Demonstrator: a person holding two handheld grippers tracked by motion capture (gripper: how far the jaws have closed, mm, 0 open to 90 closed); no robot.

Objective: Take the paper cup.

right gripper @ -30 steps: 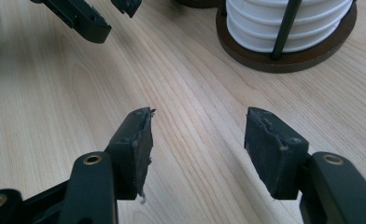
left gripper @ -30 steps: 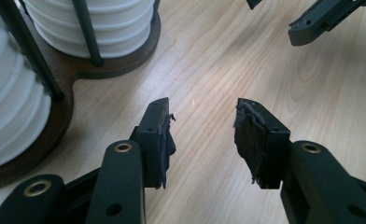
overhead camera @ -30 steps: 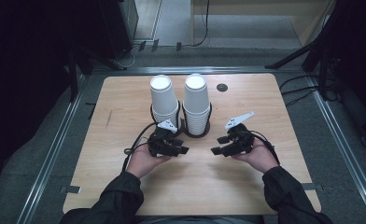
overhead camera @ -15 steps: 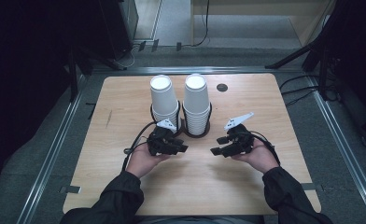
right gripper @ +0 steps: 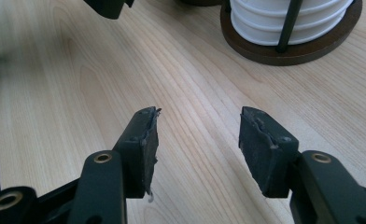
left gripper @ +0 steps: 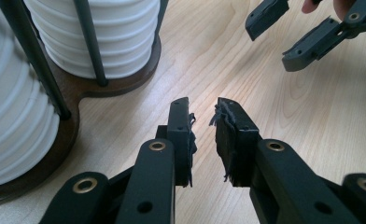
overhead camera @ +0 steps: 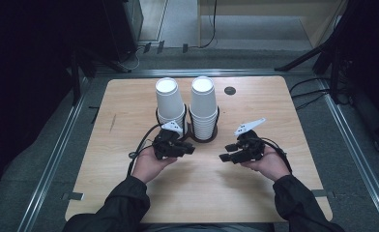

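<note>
- The two stacks of white paper cups, the left stack (overhead camera: 168, 104) and the right stack (overhead camera: 203, 108), stand upright side by side in a dark cup holder (overhead camera: 191, 130) with thin rods around them.
- In the high view the holder sits a little toward 12 o'clock from the middle of the wooden table (overhead camera: 129, 101).
- The left gripper (overhead camera: 188, 149) lies at about 7 o'clock from the holder, just beside its base and not touching it, and its jaws point toward 3 o'clock.
- Its jaws have just been closing. A narrow slit remains between the pads and nothing is in it, so it is released rather than grasping.
- In the left gripper view the holder's brown base and both ribbed stacks fill the 10 o'clock corner.
- The right gripper (overhead camera: 225, 154) lies at about 4 o'clock from the holder, clear of it, and its jaws point toward 9 o'clock at the other gripper (tips near, not touching).
- In the right gripper view its jaws stand plainly apart over bare wood, holding nothing. One stack in the holder shows at 1 o'clock.
- The left hand (overhead camera: 149, 164) and the right hand (overhead camera: 269, 164) cup the grippers from 6 o'clock, in dark sleeves.
- A small dark round hole (overhead camera: 230, 90) lies in the tabletop at 2 o'clock from the right stack.
</note>
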